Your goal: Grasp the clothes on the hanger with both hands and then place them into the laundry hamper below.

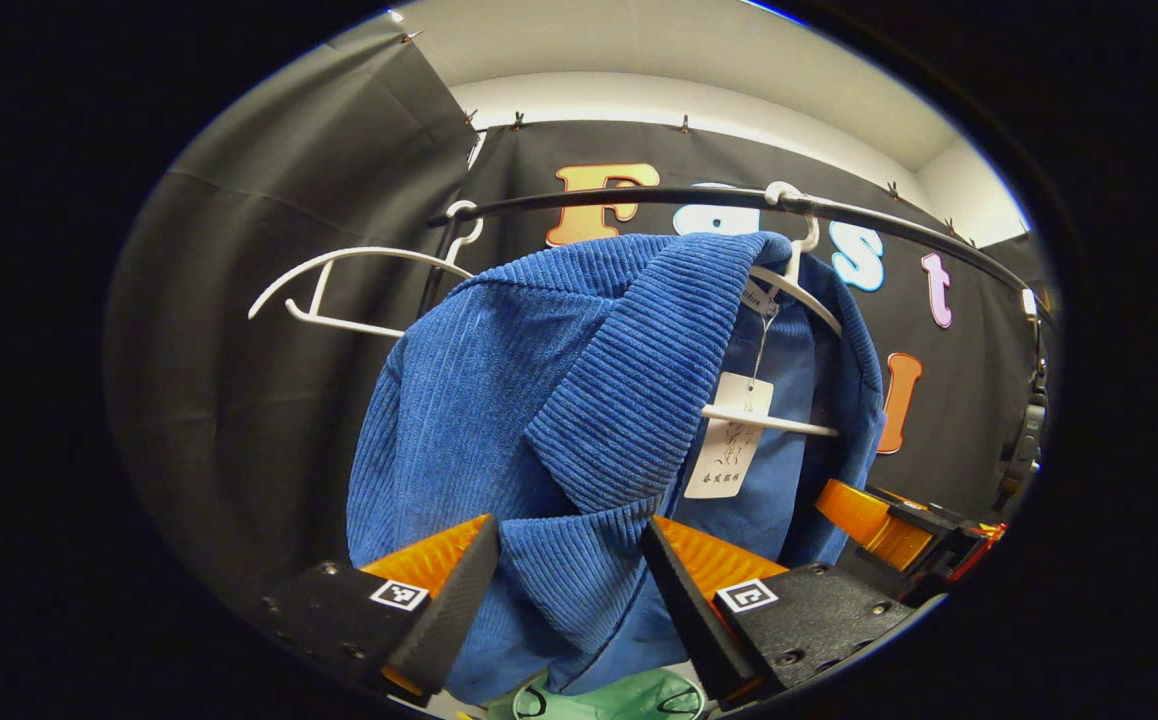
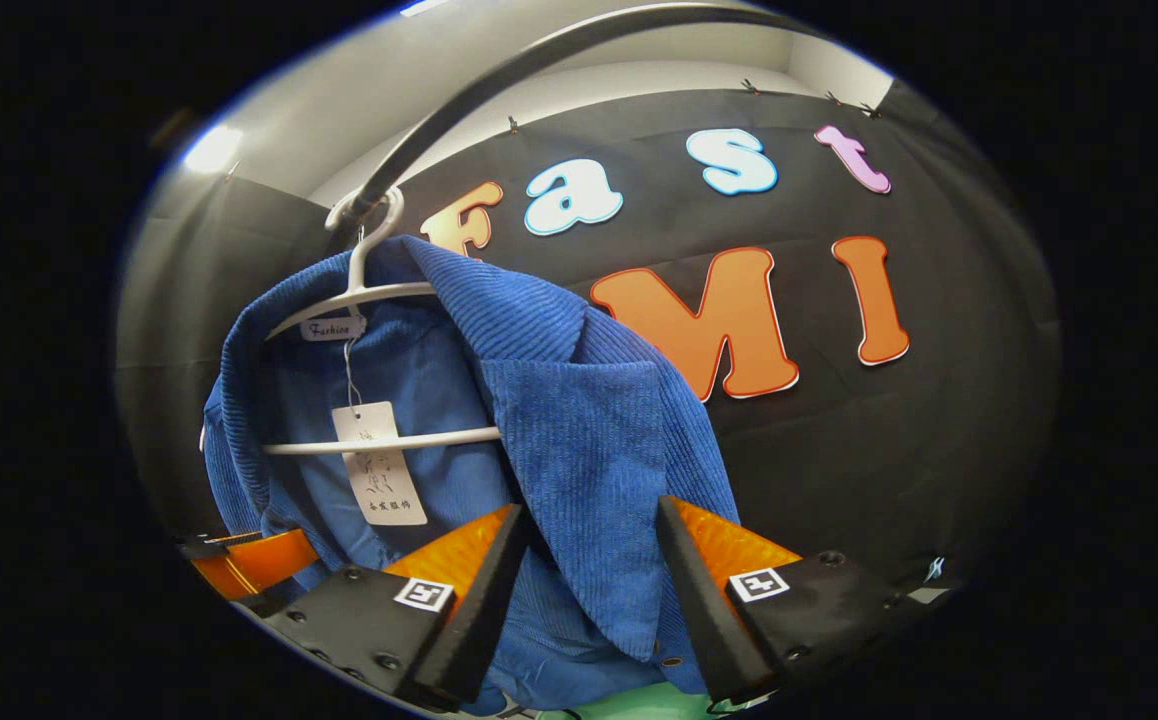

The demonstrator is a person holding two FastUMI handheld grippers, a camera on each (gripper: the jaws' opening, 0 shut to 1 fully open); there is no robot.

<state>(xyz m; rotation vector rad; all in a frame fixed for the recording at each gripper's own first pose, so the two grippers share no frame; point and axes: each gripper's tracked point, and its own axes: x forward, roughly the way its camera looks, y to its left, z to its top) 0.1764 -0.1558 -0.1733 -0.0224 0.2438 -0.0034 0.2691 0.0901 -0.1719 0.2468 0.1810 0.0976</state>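
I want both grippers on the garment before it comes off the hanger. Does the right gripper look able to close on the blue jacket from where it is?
Probably yes. The right gripper stands open with the blue jacket's front edge hanging between its fingers, nothing in between. The white hanger sits higher, out of the way.

A corduroy jacket hangs on a hanger hooked over a rail, an empty hanger hooked to its left in the left gripper view, a paper tag dangling inside its collar, a hamper below.
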